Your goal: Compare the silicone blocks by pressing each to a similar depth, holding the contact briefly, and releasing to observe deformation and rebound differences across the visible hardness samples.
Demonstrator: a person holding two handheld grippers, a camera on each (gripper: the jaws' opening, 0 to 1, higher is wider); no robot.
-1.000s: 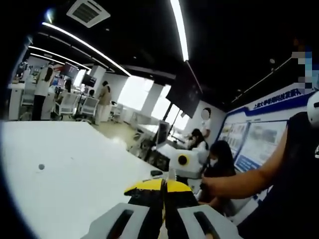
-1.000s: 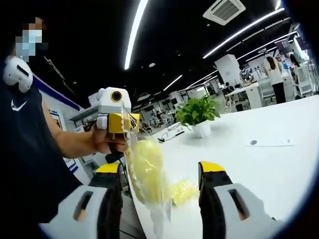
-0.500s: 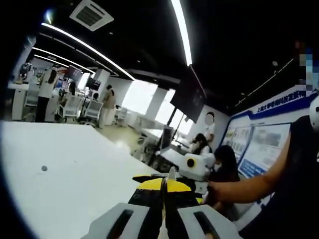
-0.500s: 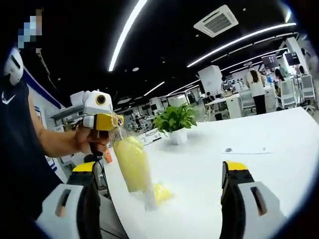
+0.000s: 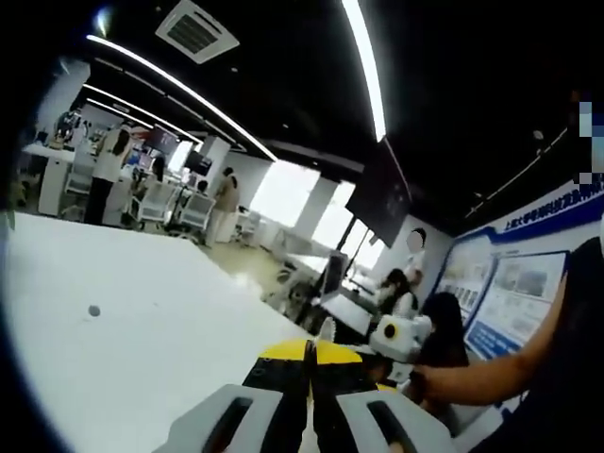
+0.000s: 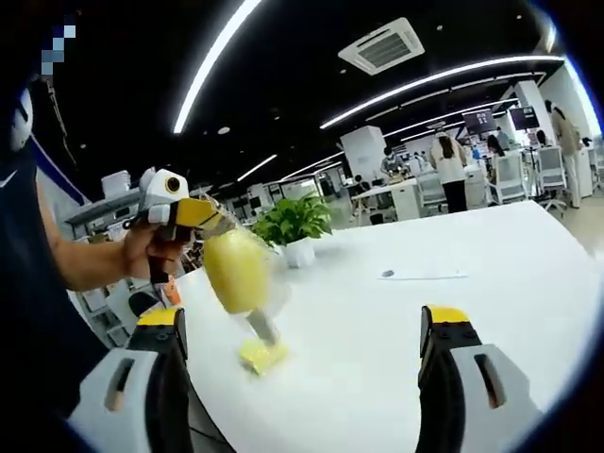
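My left gripper [image 6: 209, 217] at left of frame, pinching a clear bag of yellow blocks [image 6: 236, 271]; my right gripper [image 6: 307, 326] spread wide below, one yellow block [image 6: 261, 355] on the white table [image 6: 453, 311] between its jaws

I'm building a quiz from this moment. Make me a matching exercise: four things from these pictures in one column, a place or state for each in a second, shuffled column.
Things:
1. left gripper
2. right gripper
3. potted plant
4. yellow piece

Place or state:
A. jaws wide apart
B. lying on the white table
C. shut on the clear bag
D. standing at the table's far side

Pairs: 1-C, 2-A, 3-D, 4-B
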